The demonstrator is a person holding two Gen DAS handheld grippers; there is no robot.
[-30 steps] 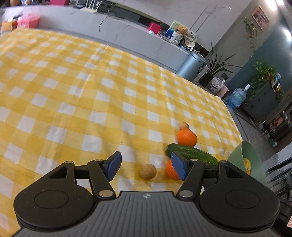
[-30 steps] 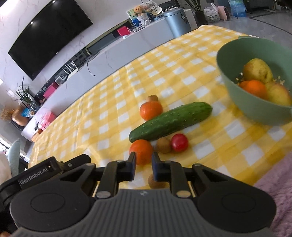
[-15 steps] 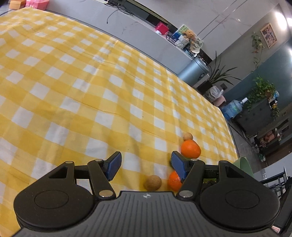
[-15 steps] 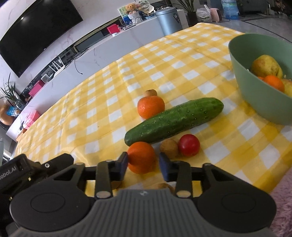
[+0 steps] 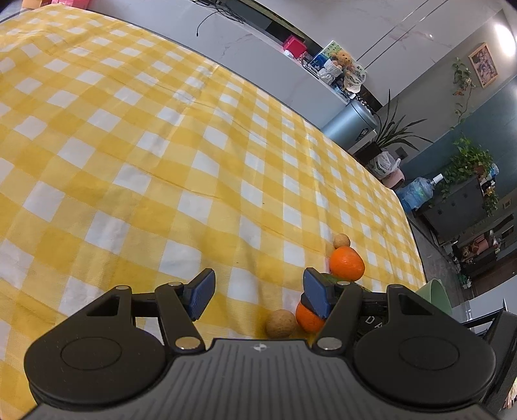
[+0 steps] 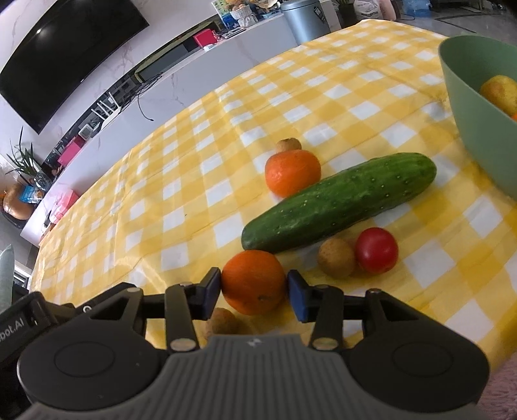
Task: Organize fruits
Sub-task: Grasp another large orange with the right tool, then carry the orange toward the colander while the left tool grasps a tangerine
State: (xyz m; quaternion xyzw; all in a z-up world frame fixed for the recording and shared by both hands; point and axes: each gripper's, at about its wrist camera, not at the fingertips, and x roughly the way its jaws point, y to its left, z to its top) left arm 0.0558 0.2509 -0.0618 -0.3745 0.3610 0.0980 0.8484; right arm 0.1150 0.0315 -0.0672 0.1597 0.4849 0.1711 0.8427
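Note:
In the right wrist view my right gripper [image 6: 253,295] is open with its jaws on either side of a near orange [image 6: 253,281] on the yellow checked cloth. Beyond it lie a cucumber [image 6: 339,202], a second orange [image 6: 292,173], a red tomato [image 6: 376,250] and small brown fruits [image 6: 336,258]. A green bowl [image 6: 468,106] with fruit stands at the right. In the left wrist view my left gripper [image 5: 257,290] is open and empty above the cloth, left of the near orange [image 5: 308,320] and a brown fruit [image 5: 280,328].
A white counter with a TV, boxes and a grey bin [image 6: 303,17] runs behind the table [image 5: 129,145]. The table's right edge drops to the floor, where plants and a water bottle [image 5: 416,192] stand. The other gripper's body [image 6: 19,318] shows at the lower left.
My right gripper opened from nearly shut and moved forward until its jaws flank the near orange. The left gripper tilted upward and stayed open.

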